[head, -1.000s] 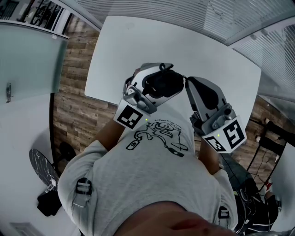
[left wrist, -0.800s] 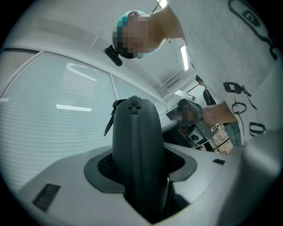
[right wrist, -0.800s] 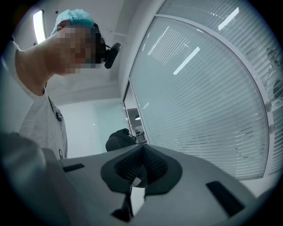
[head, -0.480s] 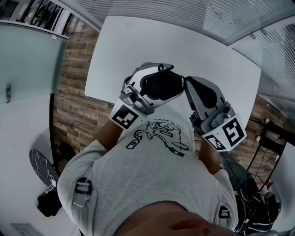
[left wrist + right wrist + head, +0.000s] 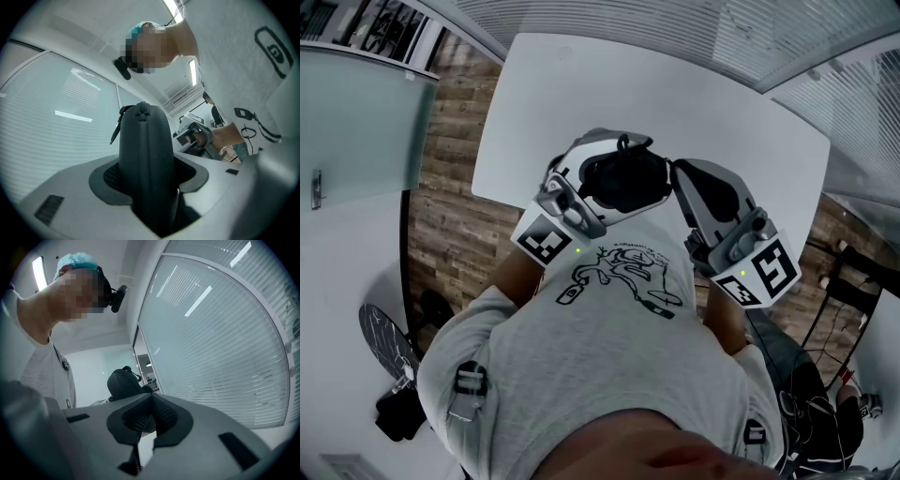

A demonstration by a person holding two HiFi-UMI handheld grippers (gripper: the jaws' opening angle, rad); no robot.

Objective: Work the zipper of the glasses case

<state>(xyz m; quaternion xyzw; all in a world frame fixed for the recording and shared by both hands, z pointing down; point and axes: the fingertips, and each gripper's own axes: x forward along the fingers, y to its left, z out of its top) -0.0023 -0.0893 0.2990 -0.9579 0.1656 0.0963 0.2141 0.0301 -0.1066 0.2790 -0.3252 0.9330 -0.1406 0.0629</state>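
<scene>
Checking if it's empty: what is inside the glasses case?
Nothing inside shows. The glasses case, clamped in the left hand-held gripper, presents only its closed outer shell; any contents are covered.

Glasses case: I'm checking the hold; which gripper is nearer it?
Left. The left gripper is clamped around the glasses case; the right gripper, shut and empty, sits beside its end.

The glasses case (image 5: 143, 140) is a smooth matt black shell with a fine-toothed zipper (image 5: 141, 112), the left gripper (image 5: 147, 176) and right gripper (image 5: 151, 399) are matt grey plastic with ribbed black pads (image 5: 136, 418), the table (image 5: 581, 84) smooth white, the floor (image 5: 450, 216) grained wood, the T-shirt (image 5: 609, 366) grey cloth.
</scene>
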